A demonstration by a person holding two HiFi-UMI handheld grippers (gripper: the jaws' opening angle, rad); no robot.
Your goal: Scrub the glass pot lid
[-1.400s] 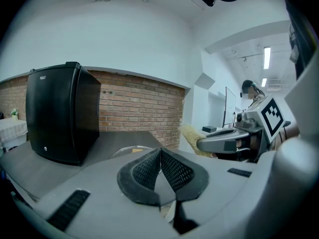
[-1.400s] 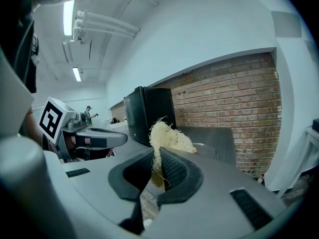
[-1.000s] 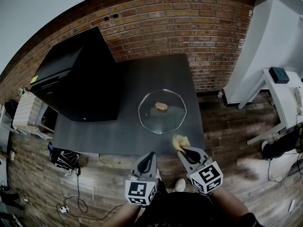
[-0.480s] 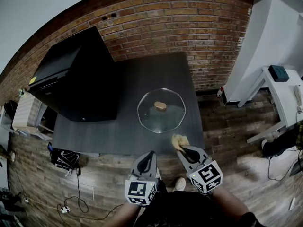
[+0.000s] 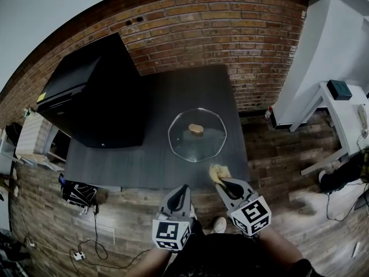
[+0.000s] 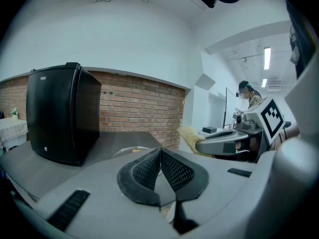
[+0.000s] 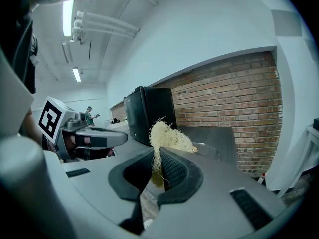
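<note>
While the glass pot lid (image 5: 197, 136) is laid flat on the dark table (image 5: 173, 91), a pale fibrous scrubber (image 5: 219, 172) is clamped in the right gripper (image 5: 222, 182), just short of the lid's near rim. The left gripper (image 5: 183, 188) is held beside it, jaws pressed together on nothing.

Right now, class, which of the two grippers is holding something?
The right gripper: its jaws are clamped on a pale, stringy scrubber. The left gripper has its jaws shut together with nothing between them.
</note>
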